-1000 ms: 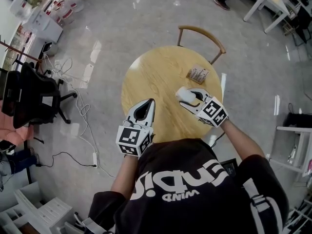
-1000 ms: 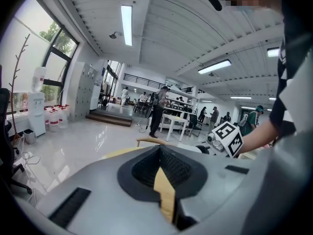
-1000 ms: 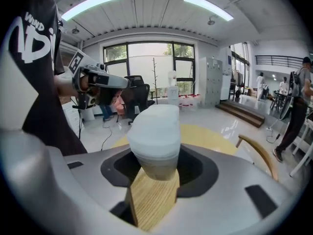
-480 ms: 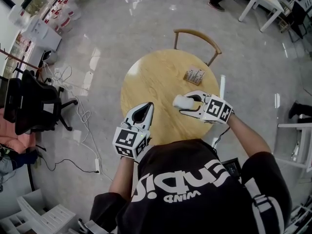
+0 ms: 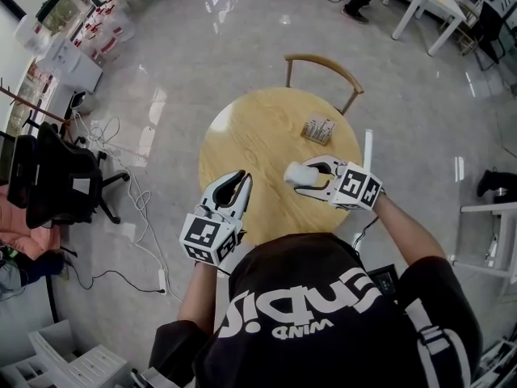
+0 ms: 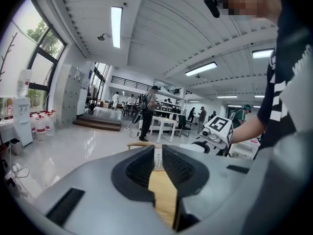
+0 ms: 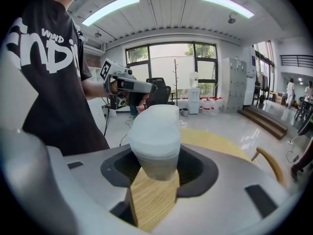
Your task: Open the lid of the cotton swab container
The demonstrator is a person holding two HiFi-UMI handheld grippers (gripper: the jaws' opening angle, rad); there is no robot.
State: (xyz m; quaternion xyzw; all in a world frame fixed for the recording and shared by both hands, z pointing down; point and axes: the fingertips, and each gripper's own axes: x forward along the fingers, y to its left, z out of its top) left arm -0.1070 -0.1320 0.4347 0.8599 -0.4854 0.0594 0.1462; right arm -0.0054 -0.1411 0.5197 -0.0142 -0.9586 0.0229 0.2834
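Glossy grey floor [image 5: 202,47] spreads wide around a round wooden table [image 5: 250,128], with a wooden chair [image 5: 323,61] tucked at its far rim and a black office chair [image 5: 56,176] and loose cables [image 5: 137,192] well off to our left. We stand at the near rim. Our left gripper [image 5: 240,178] hangs over the near-left edge, tips above the wood and marker cube out past the rim. Its jaws are just starting to part, with only a slit between them and nothing in it. Our right gripper [image 5: 311,176] reaches over the near-right part of the table, clenched on the cotton swab container [image 5: 296,173], which sits upright between the pads with its white lid [image 7: 154,126] on. We cannot tell whether its base touches the wood. A small box [image 5: 318,128] lies near the far-right rim, apart from the container. Bare wood shows between the two grippers and across the table's left half.
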